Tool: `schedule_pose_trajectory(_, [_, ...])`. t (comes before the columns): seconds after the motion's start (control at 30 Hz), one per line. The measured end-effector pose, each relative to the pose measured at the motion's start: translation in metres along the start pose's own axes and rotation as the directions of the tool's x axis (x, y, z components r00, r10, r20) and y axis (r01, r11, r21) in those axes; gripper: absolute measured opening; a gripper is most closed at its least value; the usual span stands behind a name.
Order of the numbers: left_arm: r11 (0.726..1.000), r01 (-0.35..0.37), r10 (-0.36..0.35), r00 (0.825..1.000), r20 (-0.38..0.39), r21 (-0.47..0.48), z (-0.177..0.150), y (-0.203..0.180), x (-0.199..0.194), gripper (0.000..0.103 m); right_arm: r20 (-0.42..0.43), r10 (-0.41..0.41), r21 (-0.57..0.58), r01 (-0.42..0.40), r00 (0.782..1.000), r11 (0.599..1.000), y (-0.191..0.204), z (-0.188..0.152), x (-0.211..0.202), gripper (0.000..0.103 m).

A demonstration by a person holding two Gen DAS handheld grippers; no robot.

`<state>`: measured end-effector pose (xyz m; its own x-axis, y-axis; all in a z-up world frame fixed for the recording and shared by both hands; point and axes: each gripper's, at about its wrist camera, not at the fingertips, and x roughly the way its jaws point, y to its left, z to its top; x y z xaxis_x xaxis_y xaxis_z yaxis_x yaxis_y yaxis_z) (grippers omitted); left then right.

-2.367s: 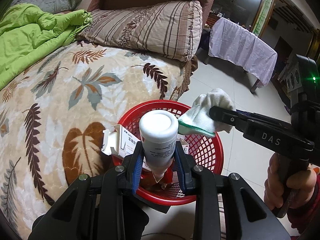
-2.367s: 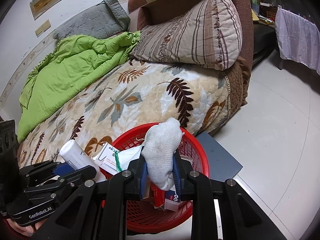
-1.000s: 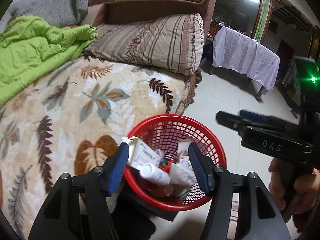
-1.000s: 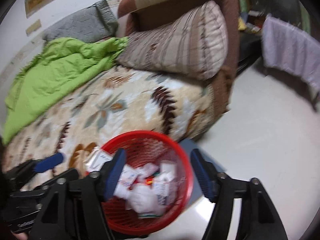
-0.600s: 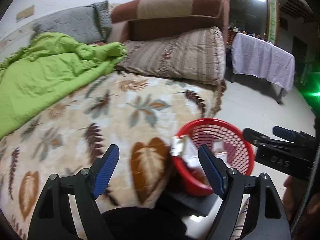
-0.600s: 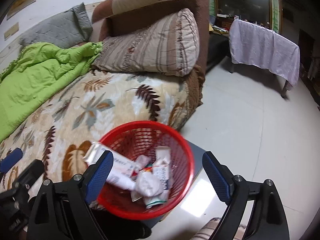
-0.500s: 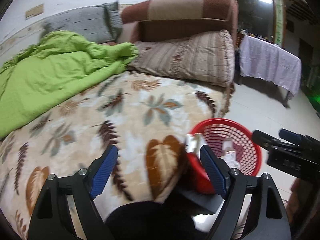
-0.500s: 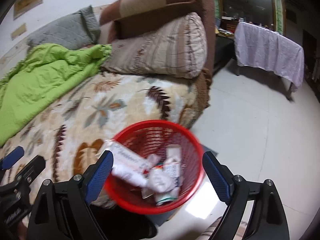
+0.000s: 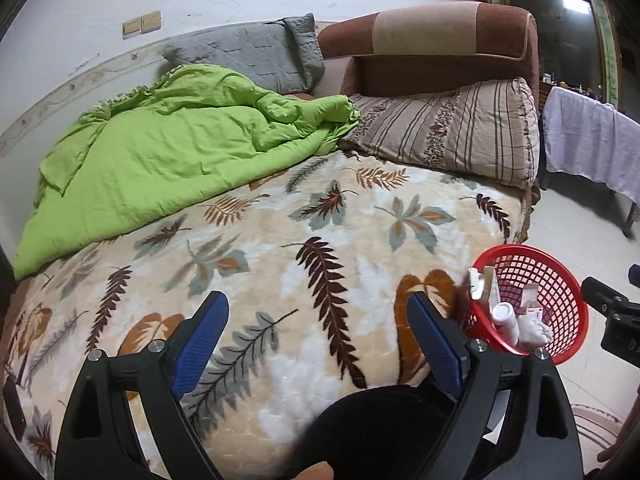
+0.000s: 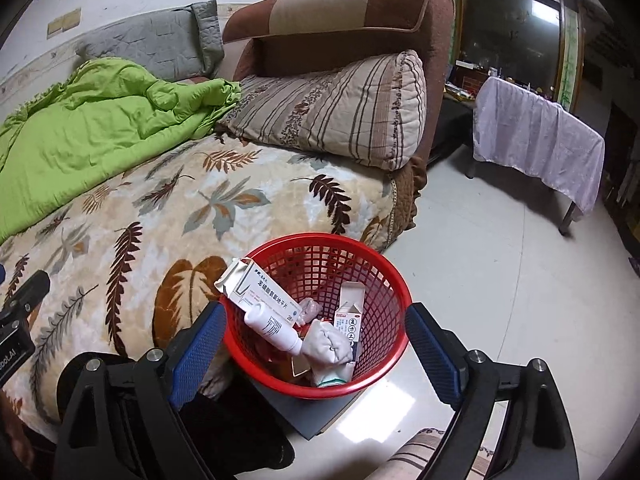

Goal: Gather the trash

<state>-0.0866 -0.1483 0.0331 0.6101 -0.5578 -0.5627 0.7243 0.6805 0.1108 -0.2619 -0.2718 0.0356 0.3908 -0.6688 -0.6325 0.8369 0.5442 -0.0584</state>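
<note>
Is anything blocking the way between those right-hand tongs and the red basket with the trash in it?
Nothing visible does. The right tongs hang open just above the red basket, whose open top faces them. The white bottle, the balled white cloth and the cartons already lie inside, below the rim.

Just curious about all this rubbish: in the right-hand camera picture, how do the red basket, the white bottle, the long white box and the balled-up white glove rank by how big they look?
1. Red basket, by far.
2. Long white box.
3. White bottle and white glove: too alike to rank, and both are partly hidden.
</note>
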Motion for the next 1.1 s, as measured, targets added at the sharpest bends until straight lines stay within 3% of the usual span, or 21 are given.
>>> schedule_pose_trajectory(1.1, [0.997,-0.006,0.005,1.000,0.011,0.077,-0.007,-0.015,-0.003,0.091,-0.023,0.006,-0.015,-0.006,1.000,1.000,0.006,-0.002,0.006,0.093])
